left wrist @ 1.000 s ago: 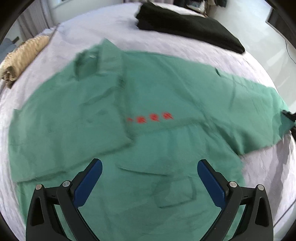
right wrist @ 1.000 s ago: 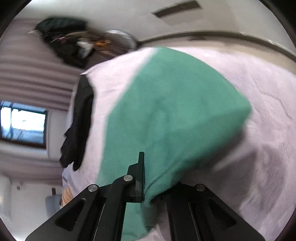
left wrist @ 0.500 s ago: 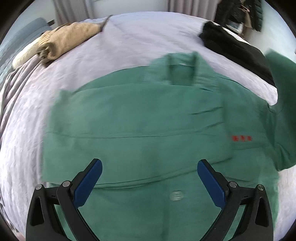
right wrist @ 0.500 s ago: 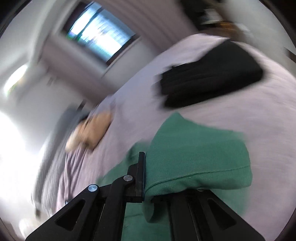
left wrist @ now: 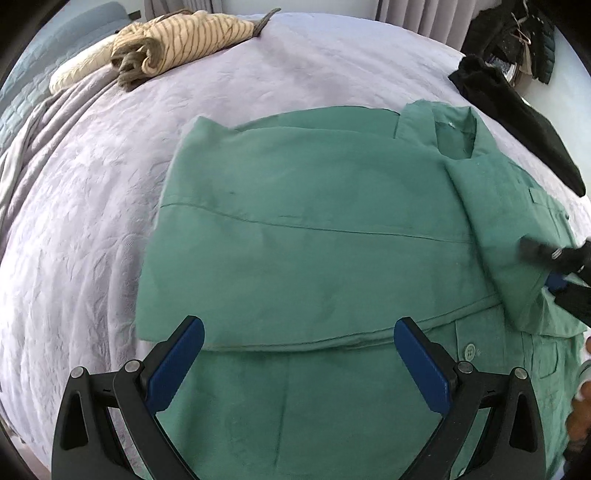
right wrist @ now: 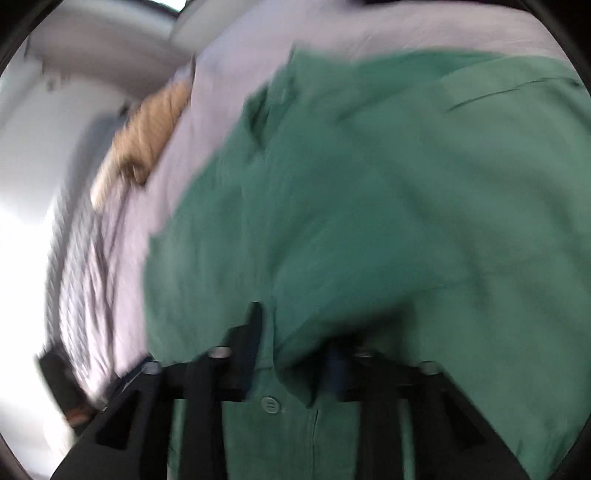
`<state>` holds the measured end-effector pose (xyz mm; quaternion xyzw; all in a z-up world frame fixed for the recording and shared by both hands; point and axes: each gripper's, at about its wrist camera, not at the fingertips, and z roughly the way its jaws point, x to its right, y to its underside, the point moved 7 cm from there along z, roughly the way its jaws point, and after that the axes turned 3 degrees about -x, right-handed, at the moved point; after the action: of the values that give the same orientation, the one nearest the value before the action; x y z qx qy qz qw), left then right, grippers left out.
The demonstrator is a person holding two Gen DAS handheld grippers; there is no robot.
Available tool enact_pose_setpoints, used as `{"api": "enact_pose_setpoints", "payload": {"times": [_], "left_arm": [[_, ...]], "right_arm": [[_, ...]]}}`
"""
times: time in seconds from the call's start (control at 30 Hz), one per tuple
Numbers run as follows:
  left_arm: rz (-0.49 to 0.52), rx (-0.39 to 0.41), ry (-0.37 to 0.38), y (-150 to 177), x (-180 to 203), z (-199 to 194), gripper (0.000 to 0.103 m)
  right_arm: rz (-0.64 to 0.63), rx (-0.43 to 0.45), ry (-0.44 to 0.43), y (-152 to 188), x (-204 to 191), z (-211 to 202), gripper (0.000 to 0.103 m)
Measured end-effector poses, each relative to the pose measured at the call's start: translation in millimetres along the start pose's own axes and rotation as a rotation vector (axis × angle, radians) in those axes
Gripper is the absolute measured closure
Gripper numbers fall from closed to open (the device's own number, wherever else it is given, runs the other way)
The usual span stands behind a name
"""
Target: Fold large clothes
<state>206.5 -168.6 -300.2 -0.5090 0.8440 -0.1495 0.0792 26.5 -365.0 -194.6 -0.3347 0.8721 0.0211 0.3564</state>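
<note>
Carried across since a second ago, the sleeve (left wrist: 517, 236) now drapes over the green shirt (left wrist: 295, 229). Right claw (right wrist: 295, 343) has just been opening, cloth between its jaws; left claw (left wrist: 299, 354) gapes wide, empty.

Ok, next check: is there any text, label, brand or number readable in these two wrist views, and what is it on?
No readable text in either view.
Green shirt: no lettering visible on the folded surface.
Shirt button: has an embossed mark, too small to read; the same button is blurred in the right wrist view.
Striped beige garment and black garment: no print visible.

Bedroom, likely: quilted bed (left wrist: 110, 206), curtains (left wrist: 417, 14)
</note>
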Motion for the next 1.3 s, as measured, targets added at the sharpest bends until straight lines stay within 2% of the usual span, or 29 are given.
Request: {"api": "enact_pose_setpoints", "payload": {"times": [0.07, 0.1, 0.13, 0.2, 0.23, 0.27, 0.3, 0.33, 0.37, 0.43, 0.5, 0.63, 0.73, 0.87, 0.97, 1.1, 1.13, 1.17, 1.2, 1.23, 1.3], "left_arm": [[-0.014, 0.003, 0.005, 2, -9, -4, 0.000], [-0.018, 0.009, 0.002, 3, -13, -7, 0.000], [-0.022, 0.017, -0.003, 4, -17, -11, 0.000], [-0.039, 0.030, -0.016, 4, -30, -16, 0.000], [-0.053, 0.034, -0.024, 6, -37, -18, 0.000], [-0.062, 0.036, -0.030, 7, -43, -19, 0.000], [-0.071, 0.036, -0.039, 8, -49, -19, 0.000], [-0.078, 0.034, -0.049, 9, -55, -18, 0.000], [-0.084, 0.028, -0.059, 10, -61, -17, 0.000], [-0.095, 0.021, -0.067, 11, -68, -16, 0.000], [-0.100, 0.023, -0.062, 12, -69, -18, 0.000], [-0.078, 0.049, -0.019, 6, -51, -25, 0.000], [-0.039, 0.063, 0.023, 0, -24, -29, 0.000], [0.020, 0.063, 0.074, -11, 16, -22, 0.000], [0.059, 0.039, 0.084, -19, 42, -5, 0.000], [0.094, -0.006, 0.020, -19, 52, 24, 0.000], [0.087, -0.017, 0.016, -17, 51, 29, 0.000], [0.080, -0.019, 0.019, -16, 50, 31, 0.000], [0.075, -0.018, 0.023, -16, 50, 31, 0.000], [0.073, -0.017, 0.029, -15, 50, 30, 0.000], [0.084, -0.013, 0.015, -14, 51, 29, 0.000]], "right_arm": [[0.003, 0.026, 0.020, -10, -5, -4, 0.078], [-0.022, 0.024, 0.035, -20, -14, -5, 0.088], [-0.069, 0.020, 0.049, -20, -27, -2, 0.089], [-0.241, 0.001, 0.088, -18, -68, 10, 0.089], [-0.294, -0.018, 0.098, -15, -75, 14, 0.084], [-0.375, -0.049, 0.148, -4, -89, 25, 0.081], [-0.455, -0.080, 0.211, 8, -98, 37, 0.071], [-0.498, -0.103, 0.242, 15, -103, 46, 0.051], [-0.565, -0.150, 0.276, 31, -109, 57, 0.045], [-0.630, -0.190, 0.319, 49, -112, 65, 0.043], [-0.641, -0.222, 0.312, 67, -108, 59, 0.043], [-0.521, -0.233, 0.267, 73, -73, 28, 0.043], [-0.341, -0.198, 0.248, 68, -23, -10, 0.043], [0.018, -0.097, 0.160, 58, 55, -68, 0.043], [0.241, -0.011, 0.105, 50, 104, -93, 0.043], [0.376, 0.124, 0.071, 29, 141, -119, 0.043], [0.400, 0.156, 0.050, 26, 149, -127, 0.056], [0.413, 0.182, 0.050, 23, 155, -131, 0.073], [0.425, 0.197, 0.073, 22, 164, -138, 0.100], [0.446, 0.209, 0.094, 25, 174, -144, 0.101], [0.459, 0.179, 0.100, 34, 185, -137, 0.101]]}}
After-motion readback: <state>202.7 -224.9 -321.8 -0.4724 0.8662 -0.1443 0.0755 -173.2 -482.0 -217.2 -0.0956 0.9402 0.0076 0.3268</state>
